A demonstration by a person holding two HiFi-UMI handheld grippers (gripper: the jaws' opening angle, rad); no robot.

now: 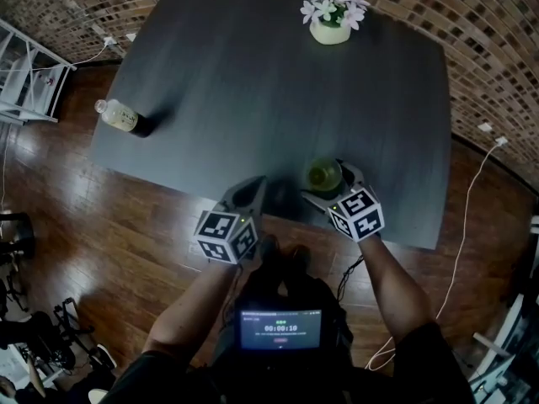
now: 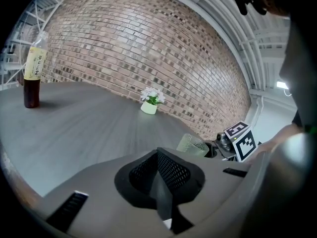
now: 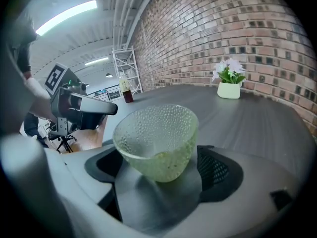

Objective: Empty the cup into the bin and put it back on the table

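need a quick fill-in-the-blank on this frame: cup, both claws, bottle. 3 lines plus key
1. The translucent cup, gripped by the right claw, is tinted ____.
2. The left claw is ____, with nothing between its jaws.
3. The bottle stands ____ on the table.
Missing words: green; shut; upright.

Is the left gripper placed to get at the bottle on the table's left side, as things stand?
Probably yes: the left gripper is empty, and only bare table lies between it and the upright bottle. Its jaws are together, so they would have to open first.
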